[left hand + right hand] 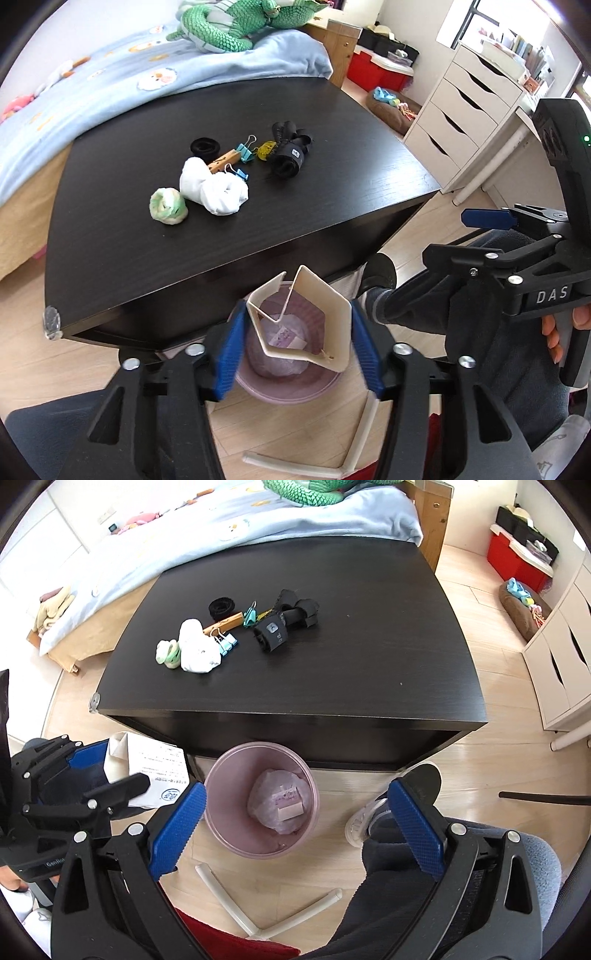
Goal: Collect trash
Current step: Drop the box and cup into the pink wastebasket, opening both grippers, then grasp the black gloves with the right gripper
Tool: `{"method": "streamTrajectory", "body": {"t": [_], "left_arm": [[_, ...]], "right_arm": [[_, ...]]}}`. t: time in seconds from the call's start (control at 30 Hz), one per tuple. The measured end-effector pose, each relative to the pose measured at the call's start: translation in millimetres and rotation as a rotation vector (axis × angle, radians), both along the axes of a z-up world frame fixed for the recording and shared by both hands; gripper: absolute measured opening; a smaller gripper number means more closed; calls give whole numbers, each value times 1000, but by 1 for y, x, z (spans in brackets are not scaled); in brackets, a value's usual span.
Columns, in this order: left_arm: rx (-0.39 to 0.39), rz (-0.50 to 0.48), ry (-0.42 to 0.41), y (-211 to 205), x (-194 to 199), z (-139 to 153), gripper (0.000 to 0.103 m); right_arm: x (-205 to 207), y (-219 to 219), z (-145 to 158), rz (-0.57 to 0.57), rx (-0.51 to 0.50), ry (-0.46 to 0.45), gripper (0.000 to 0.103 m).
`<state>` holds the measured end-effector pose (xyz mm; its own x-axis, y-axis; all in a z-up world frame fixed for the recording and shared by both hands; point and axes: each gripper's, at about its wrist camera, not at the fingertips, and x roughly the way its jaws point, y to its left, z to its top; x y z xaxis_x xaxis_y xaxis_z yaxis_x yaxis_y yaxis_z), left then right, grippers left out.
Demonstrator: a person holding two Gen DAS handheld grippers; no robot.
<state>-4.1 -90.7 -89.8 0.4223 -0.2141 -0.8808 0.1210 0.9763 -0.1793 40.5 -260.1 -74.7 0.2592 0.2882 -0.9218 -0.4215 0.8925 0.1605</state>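
The crumpled cream carton (pixel 299 317) sits low in the middle of the left wrist view, between the blue pads of your left gripper (pixel 299 350) and directly over the mouth of the pink bin (pixel 288 387) on the floor in front of the dark table (pixel 221 240). The pads flank the carton's sides, but whether they press on it you cannot tell from here. If you are letting go, spread the jaws fully and keep the carton centred over the opening so it clears the rim (a bagged wad already lies inside). Your right gripper (pixel 295 834) hangs spread wide and empty above the bin (pixel 229 775) in the lower half of its view. The carton (pixel 147 771) carries printed text and a round blue seal, too small to read; "DAS" shows on the right gripper's body at the right edge of the left view.
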Motion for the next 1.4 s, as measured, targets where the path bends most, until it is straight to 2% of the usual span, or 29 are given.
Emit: {"method": "streamTrajectory", "body": {"t": [0.07,0.3,0.9,1.3,1.4], "left_arm": [[1,18,-11,1,0,0,86],[8,70,-17,14,2,-1,94],[-4,150,-33,42,3,6,95],[-3,173,-66,61,11,20,95],[0,177,-72,64,13,23,95]], "right_arm": [[0,-1,1,-4,3,-2,97],[1,-2,-1,-6,12,1,97],[7,13,4,20,57,0,98],[56,40,13,35,62,-15,98],[71,51,11,50,36,-16,98]]}}
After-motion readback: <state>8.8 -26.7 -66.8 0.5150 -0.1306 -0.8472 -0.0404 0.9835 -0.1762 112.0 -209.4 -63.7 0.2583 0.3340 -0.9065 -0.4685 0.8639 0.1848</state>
